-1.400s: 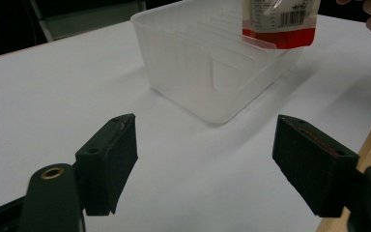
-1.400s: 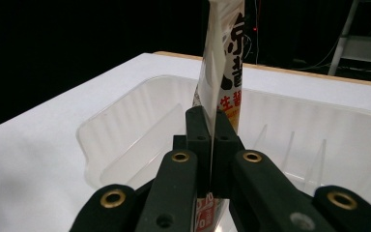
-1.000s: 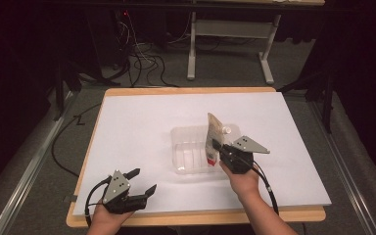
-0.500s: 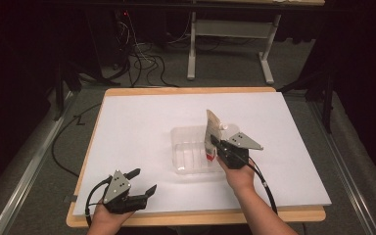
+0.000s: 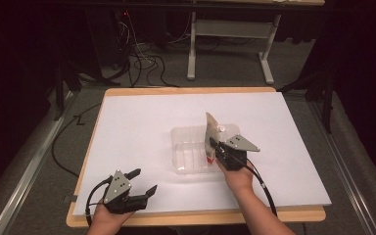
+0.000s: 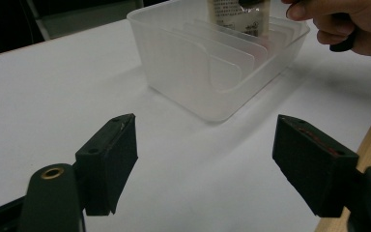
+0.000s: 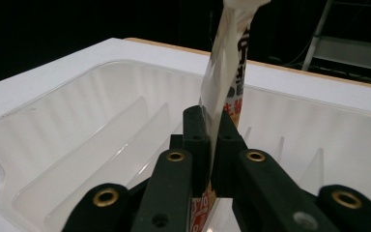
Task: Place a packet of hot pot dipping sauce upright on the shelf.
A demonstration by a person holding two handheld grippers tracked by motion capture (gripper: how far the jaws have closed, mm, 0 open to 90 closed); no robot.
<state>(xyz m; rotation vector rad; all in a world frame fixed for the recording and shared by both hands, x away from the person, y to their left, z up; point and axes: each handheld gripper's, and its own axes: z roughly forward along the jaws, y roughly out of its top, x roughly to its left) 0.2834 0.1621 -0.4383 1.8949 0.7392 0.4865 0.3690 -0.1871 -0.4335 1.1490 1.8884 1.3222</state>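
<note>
A clear plastic bin [image 5: 186, 133] with upright dividers sits at the middle of the white table. My right gripper [image 5: 213, 147] is at the bin's right end, shut on a tall beige pouch [image 5: 210, 128] with printed text and a red lower edge. The pouch [image 7: 228, 67] stands upright between the jaws, its bottom down among the bin's [image 7: 53, 111] dividers, gripper [image 7: 211, 130] pads pressed on both faces. My left gripper [image 5: 143, 180] rests near the front left edge, open, nothing between its jaws. In its own view the left gripper [image 6: 205, 164] faces the bin [image 6: 174, 63] and pouch [image 6: 239, 17].
The white table sheet [image 5: 142, 122] ends in a wooden edge [image 5: 196, 216] near the person. Cables [image 5: 142, 58] and a desk frame [image 5: 227, 34] lie on the dark floor beyond the far edge. A cable trails from each gripper.
The right hand has shifted slightly with the pouch over the bin's right end. The left hand and its gripper have stayed put.
</note>
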